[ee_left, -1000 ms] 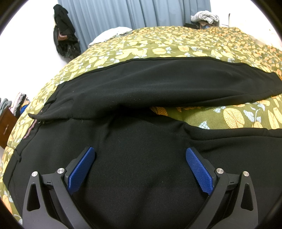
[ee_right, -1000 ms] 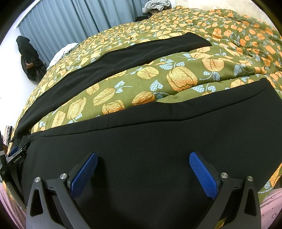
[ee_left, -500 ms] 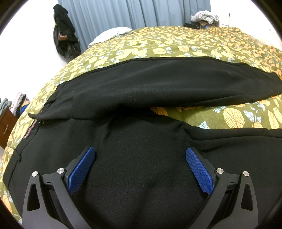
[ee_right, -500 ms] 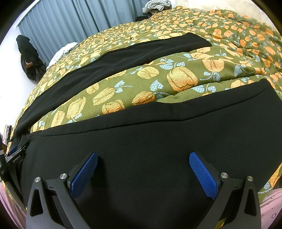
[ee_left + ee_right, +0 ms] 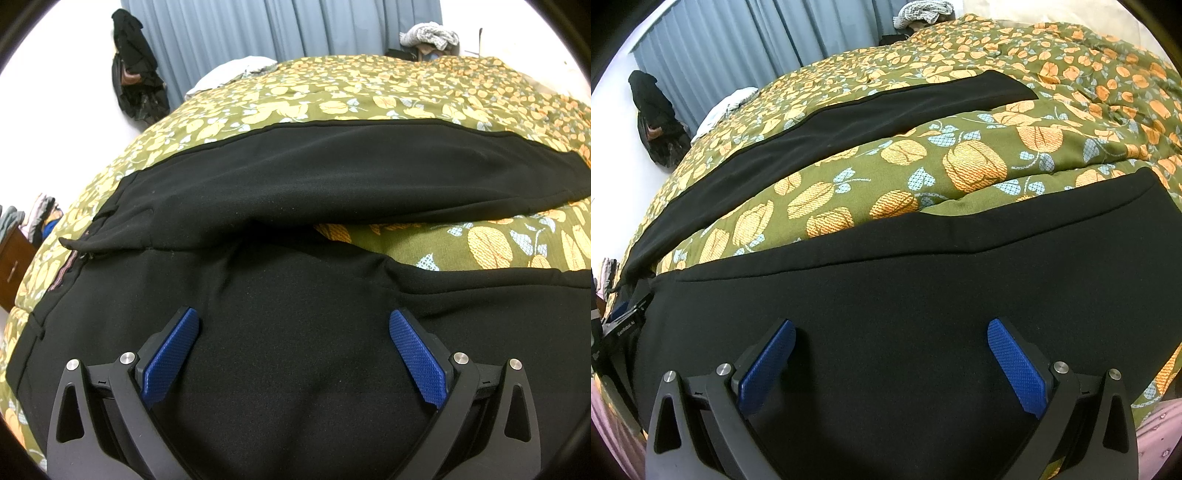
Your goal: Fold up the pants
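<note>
We find a pair of black pants [image 5: 303, 184] spread across a bed covered by an olive quilt [image 5: 369, 85] printed with orange pumpkins. In the left wrist view the waist end lies toward the bed's left edge, with a striped waistband lining [image 5: 68, 266] showing there. The two legs run rightward and are apart, the far leg [image 5: 849, 125] well up the quilt and the near leg [image 5: 923, 280] along the bed's near edge, with a wedge of bare quilt between them.

The left gripper [image 5: 293, 354] sits low over the seat area of the pants, its jaws spread wide with dark cloth filling the gap; we cannot tell whether its blue pads [image 5: 170, 358] touch the fabric. The right gripper [image 5: 892, 363] sits over the near leg, jaws likewise spread wide and gripping nothing. Part of the left gripper's body [image 5: 626, 328] shows at the left edge of the right wrist view.

Beyond the bed we note blue-grey curtains [image 5: 280, 29], a black garment hanging on the wall [image 5: 133, 62], a white pillow [image 5: 229, 74] at the bed's far edge, and a crumpled grey cloth [image 5: 428, 35] behind the bed
</note>
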Demonstrator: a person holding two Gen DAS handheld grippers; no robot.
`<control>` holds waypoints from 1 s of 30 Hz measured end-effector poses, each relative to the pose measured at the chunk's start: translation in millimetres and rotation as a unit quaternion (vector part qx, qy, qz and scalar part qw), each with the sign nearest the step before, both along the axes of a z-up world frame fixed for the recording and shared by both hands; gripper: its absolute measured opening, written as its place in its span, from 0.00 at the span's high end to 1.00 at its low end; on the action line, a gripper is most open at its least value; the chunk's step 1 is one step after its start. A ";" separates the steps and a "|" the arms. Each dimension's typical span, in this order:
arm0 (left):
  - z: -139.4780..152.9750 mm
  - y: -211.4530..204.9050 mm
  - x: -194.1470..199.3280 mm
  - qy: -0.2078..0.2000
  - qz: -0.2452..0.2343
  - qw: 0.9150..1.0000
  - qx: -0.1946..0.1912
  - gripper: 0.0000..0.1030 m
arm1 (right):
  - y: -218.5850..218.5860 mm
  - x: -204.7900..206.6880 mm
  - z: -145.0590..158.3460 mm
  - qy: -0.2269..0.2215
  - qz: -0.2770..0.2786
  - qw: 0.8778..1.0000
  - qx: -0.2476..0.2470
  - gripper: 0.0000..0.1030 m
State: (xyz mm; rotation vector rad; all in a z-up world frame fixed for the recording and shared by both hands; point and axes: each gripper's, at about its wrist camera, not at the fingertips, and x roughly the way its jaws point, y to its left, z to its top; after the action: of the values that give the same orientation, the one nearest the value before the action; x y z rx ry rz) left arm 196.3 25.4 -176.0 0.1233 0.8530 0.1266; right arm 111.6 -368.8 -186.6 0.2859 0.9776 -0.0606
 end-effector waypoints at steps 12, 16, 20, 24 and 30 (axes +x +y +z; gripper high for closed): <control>-0.2 -0.2 0.3 0.000 0.000 1.000 0.001 0.00 | 4.5 0.8 -0.4 0.002 0.000 1.000 -0.018 0.00; -0.2 -0.9 1.2 -0.001 0.000 1.000 0.002 0.00 | 4.3 -0.8 0.8 0.001 -0.001 1.000 -0.015 0.00; -1.6 1.3 2.9 -0.001 -0.001 1.000 -0.009 0.00 | -3.9 -5.2 6.3 -0.010 -0.012 1.000 0.016 0.00; -2.8 5.3 5.0 0.002 -0.001 1.000 -0.029 0.00 | -8.9 -6.2 6.1 -0.017 -0.021 0.999 0.039 0.00; -1.7 3.8 5.9 0.010 -0.005 1.000 -0.029 0.00 | 1.6 -1.6 4.1 -0.005 -0.011 1.000 0.004 0.00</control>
State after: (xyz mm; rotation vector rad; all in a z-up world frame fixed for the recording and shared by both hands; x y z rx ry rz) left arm 202.2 29.1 -177.8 0.0745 0.8743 0.0916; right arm 110.1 -367.2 -182.4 0.3036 0.9642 -0.0754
